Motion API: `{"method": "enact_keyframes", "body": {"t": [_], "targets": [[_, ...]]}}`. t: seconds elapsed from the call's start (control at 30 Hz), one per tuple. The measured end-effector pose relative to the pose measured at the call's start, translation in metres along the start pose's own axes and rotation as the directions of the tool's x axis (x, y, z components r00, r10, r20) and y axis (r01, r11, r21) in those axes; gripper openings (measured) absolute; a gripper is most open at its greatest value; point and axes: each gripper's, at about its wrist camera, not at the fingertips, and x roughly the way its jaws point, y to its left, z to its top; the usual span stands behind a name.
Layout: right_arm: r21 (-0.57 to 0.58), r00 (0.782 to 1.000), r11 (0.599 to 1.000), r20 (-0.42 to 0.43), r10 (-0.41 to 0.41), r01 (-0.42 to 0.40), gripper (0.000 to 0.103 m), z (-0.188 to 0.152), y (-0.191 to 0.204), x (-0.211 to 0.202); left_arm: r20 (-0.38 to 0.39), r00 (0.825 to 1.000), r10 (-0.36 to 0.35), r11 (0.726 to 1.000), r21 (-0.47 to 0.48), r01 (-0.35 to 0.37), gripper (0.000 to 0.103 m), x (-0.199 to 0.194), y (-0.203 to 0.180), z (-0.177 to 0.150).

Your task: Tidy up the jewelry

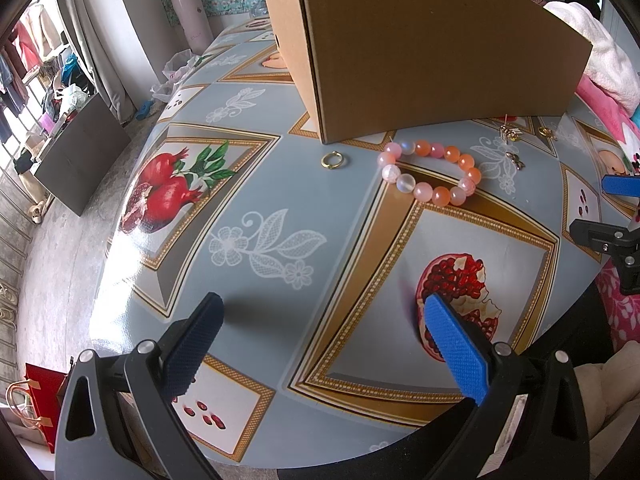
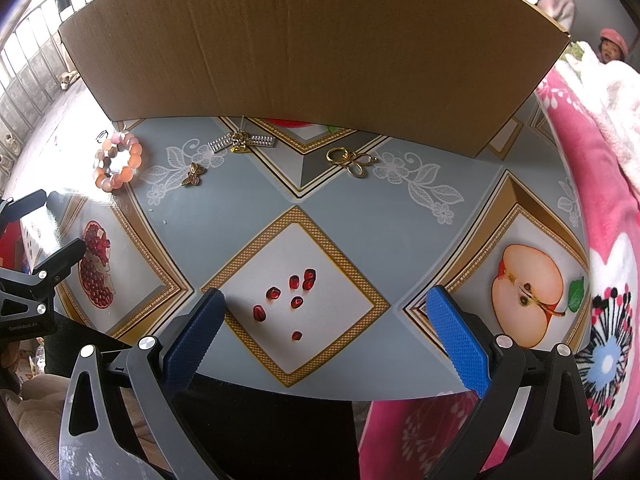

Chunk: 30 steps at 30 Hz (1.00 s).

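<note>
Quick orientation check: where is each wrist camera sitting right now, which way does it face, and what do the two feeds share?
Left wrist: behind the open left gripper, low over the table's left part, facing the cardboard box; the right gripper shows at its right edge.
Right wrist: behind the open right gripper, facing the box's broad side; the left gripper shows at left.
Shared: box, bead bracelet, butterfly charm.
</note>
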Motion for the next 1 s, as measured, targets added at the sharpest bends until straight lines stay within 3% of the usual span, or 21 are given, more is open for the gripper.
{"method": "enact_keyframes", "body": {"t": [0.37, 0.63, 0.73, 0.83, 1.0], "targets": [[0.001, 1.000, 1.000, 0.001, 0.000, 0.000, 0.097, 0.000, 0.001, 0.000, 0.000, 1.000, 0.001, 1.000, 0.000, -0.001, 0.099, 0.000, 0.000, 0.000], [0.016, 0.996, 0.997, 0.037, 0.078, -0.078, 0.096, 0.000, -0.015, -0.006, 0.021, 1.000, -0.018, 1.000, -0.002, 0.018, 0.099, -0.004, 0.003, -0.003], [0.083, 0.981, 0.980, 0.094, 0.170, -0.178, 0.096, 0.000, -0.035, -0.016, 0.068, 0.996, -0.062, 0.998, -0.022, 0.064, 0.099, -0.012, 0.009, -0.003], [0.104, 0.970, 0.973, 0.155, 0.187, -0.204, 0.096, 0.007, -0.045, -0.029, 0.111, 0.991, -0.075, 0.997, -0.021, 0.078, 0.099, -0.018, 0.011, -0.001], [0.078, 0.936, 0.958, 0.248, 0.249, -0.276, 0.096, 0.017, -0.048, -0.049, 0.231, 0.964, -0.132, 0.991, 0.008, 0.134, 0.097, -0.035, 0.010, 0.007]]}}
